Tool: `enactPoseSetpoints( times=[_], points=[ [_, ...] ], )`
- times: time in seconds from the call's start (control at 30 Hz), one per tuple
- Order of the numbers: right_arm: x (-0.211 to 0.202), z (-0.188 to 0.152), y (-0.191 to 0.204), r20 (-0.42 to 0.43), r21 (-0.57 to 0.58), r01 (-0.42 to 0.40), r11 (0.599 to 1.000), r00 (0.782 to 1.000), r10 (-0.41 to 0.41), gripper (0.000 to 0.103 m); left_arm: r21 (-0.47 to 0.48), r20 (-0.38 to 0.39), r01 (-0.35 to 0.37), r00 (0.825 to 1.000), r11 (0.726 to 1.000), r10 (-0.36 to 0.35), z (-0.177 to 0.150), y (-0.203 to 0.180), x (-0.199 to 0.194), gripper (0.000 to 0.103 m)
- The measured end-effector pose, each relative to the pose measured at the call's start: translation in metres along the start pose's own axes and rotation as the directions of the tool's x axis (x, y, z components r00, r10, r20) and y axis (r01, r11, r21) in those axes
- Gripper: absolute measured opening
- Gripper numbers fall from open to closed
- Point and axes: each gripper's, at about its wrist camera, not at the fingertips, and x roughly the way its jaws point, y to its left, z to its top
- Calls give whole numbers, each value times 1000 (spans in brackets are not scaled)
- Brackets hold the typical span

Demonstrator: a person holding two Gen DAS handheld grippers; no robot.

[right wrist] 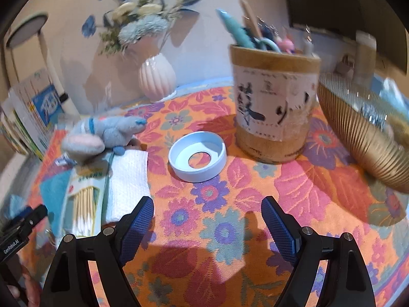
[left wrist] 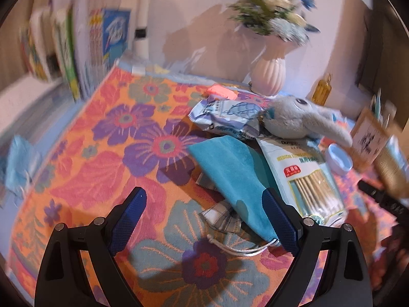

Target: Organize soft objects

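Both your grippers hung spread and empty over the flowered tablecloth (right wrist: 225, 230).

Your left gripper (left wrist: 204, 199) had its jaws wide apart, the turquoise drawstring pouch (left wrist: 230, 176) lying partly between them and running under its right finger (contact with the pad was unclear), the grey plush bunny (left wrist: 294, 120) beyond. Your right gripper (right wrist: 207, 207) stood equally wide over bare cloth, the bunny well off to its left, a folded white towel (right wrist: 127, 179) just beside its left finger.

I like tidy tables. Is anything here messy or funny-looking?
Yes. The soft things lie in a jumble: the plush bunny flops over a wipes pack and a cotton swab bag, and the teal pouch lies crooked over a checked cloth.
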Motion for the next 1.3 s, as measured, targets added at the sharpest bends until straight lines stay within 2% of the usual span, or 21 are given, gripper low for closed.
enactPoseSetpoints(
  times=[0.07, 0.1, 0.2, 0.3, 0.4, 0.47, 0.5, 0.57, 0.6, 0.63, 0.67, 0.7, 0.73, 0.9, 1.03, 1.1, 1.17, 1.2, 1.23, 1.27, 1.3],
  points=[
    [11, 6, -8, -74, 39, -8, 999, 997, 11, 85, -79, -30, -13, 1000, 997, 11, 4, 14, 1, 89],
    [14, 10, -10, -93, 54, -35, 998, 995, 40, 85, -121, -35, 21, 999, 992, -26, 6, 22, 2, 89],
    [17, 22, -1, -98, 49, -86, 995, 991, 90, 85, -149, -52, 100, 993, 984, -109, 11, 22, 5, 89],
    [23, 34, 16, -77, 6, -43, 999, 996, 43, 85, -111, -61, 98, 993, 989, -105, 16, 6, 12, 89],
    [40, 44, 28, -98, -45, 0, 999, 995, -5, 85, -116, -93, 81, 991, 990, -92, 22, -5, 26, 89],
    [52, 49, 29, -112, -56, 22, 998, 993, -29, 85, -142, -124, 106, 984, 984, -124, 23, -4, 35, 78],
    [57, 49, 30, -117, -58, 25, 998, 993, -32, 85, -161, -146, 130, 977, 978, -154, 24, -4, 42, 68],
    [66, 51, 30, -126, -51, 27, 998, 992, -34, 85, -176, -162, 133, 973, 975, -162, 24, -5, 50, 64],
    [70, 52, 30, -127, -54, 32, 998, 991, -39, 85, -170, -158, 124, 976, 978, -151, 25, -7, 53, 54],
    [72, 53, 32, -121, -65, 43, 997, 991, -51, 85, -162, -154, 120, 977, 980, -145, 24, -8, 53, 36],
    [73, 53, 34, -115, -81, 67, 994, 990, -76, 79, -151, -151, 128, 977, 980, -151, 25, -10, 53, 28],
    [73, 53, 35, -111, -91, 87, 992, 989, -97, 73, -142, -146, 152, 974, 978, -173, 25, -12, 51, 14],
    [72, 53, 35, -103, -96, 100, 990, 989, -110, 67, -138, -137, 170, 972, 976, -189, 25, -13, 47, 12],
    [57, 49, 29, -67, -61, 27, 998, 997, -31, 64, -96, -59, 227, 971, 969, -234, 24, -10, 5, 11],
    [41, 33, 27, -85, -40, -12, 999, 996, 9, 64, -133, -26, 308, 949, 942, -314, 25, 14, -43, 11],
    [31, 24, 29, -74, -48, -28, 998, 997, 25, 64, -108, -2, 302, 953, 947, -304, 28, 22, -60, 11],
    [22, 17, 33, -48, -73, -24, 997, 999, 20, 65, -87, -23, 284, 958, 955, -287, 28, 23, -62, 12],
    [18, 14, 36, -34, -90, -17, 996, 999, 14, 65, -84, -34, 254, 966, 963, -258, 26, 24, -61, 18],
    [15, 12, 38, -24, -104, -14, 994, 1000, 12, 65, -85, -50, 235, 969, 968, -240, 23, 25, -56, 38],
    [12, 10, 40, -14, -117, -12, 993, 1000, 10, 65, -93, -87, 232, 967, 968, -240, 17, 23, -48, 49],
    [10, 9, 41, -7, -124, -9, 992, 1000, 8, 65, -101, -114, 245, 960, 964, -256, 11, 19, -42, 70]
  ],
)
